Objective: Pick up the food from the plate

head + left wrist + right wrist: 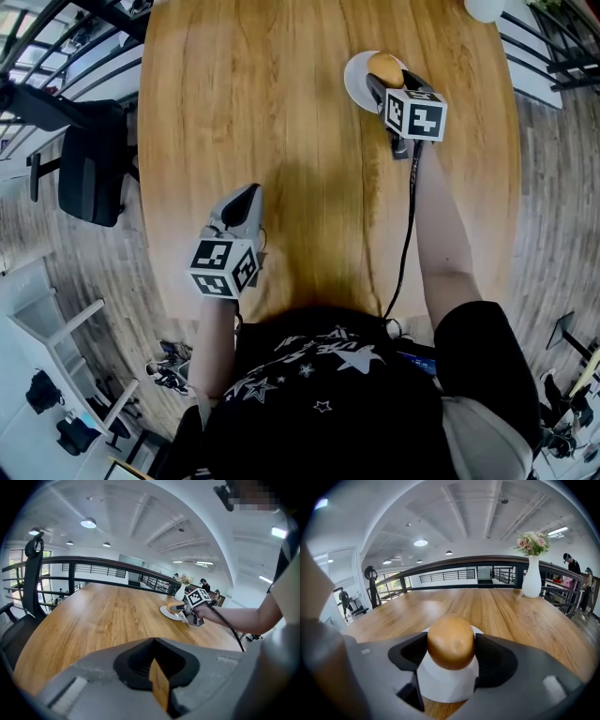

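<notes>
Head view and both gripper views: a round wooden table [281, 112] with a white plate [354, 82] on its far right part. The food, a smooth golden-brown bun [451, 641], rests on the plate.

Right gripper [387, 77]: reaches over the near rim of the plate, pointing forward and down. Its dark fingers [497, 663] stand wide apart with the bun between them. In the right gripper view each inner face lies against one side of the bun, so the bun is clasped at its widest part while its underside still sits on the plate. The marker cube [414, 112] sits just behind the jaws, with a black cable [409, 225] running back along the forearm.

Left gripper [246, 199]: hovers over the near left part of the table, well apart from the plate. Its grey fingers [93, 681] are drawn together, leaving only a thin slit through which the table shows. Nothing is held between them.

A white vase of flowers [531, 581] stands at the far edge of the table.
</notes>
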A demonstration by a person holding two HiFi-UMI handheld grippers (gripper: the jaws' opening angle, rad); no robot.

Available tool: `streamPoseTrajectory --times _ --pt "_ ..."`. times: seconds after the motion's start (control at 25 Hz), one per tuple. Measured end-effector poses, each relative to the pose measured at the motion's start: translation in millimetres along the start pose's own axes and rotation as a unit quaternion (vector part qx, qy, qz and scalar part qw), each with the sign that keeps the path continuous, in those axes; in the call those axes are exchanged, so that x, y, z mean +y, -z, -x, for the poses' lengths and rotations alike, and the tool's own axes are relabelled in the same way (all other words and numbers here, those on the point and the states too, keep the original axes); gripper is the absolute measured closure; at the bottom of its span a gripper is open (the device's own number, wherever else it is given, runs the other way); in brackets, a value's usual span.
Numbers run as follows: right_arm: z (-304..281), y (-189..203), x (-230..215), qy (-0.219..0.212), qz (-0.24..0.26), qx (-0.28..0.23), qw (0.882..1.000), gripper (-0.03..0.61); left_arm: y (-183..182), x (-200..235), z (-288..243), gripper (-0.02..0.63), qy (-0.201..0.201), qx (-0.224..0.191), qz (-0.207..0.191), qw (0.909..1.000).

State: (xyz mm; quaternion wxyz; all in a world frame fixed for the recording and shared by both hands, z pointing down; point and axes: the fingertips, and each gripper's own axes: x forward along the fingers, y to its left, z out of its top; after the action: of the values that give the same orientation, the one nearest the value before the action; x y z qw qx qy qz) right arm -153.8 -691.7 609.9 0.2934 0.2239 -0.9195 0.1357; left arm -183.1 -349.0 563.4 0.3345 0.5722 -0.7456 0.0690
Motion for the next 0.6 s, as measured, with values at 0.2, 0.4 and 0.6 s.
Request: streamPoseTrajectory --times 0.2,0.4,0.6 --pt "16.3 -4.0 5.0 -0.012 -0.011 -0.010 1.000 0.261 -1.6 -2.7 8.0 0.612 -0.003 -0.006 0.000 1.0000" --pt "43.6 -10.1 12.6 -0.023 -0.018 -0.028 0.999 0.261 -6.0 -13.7 18.8 0.612 -0.003 -0.014 -0.007 0.9999" --pt "77.7 -10.9 25.6 -0.024 -0.013 -0.044 0.999 0.261 -7.1 -21.9 32.3 0.612 0.006 -0.029 -0.016 0.9994"
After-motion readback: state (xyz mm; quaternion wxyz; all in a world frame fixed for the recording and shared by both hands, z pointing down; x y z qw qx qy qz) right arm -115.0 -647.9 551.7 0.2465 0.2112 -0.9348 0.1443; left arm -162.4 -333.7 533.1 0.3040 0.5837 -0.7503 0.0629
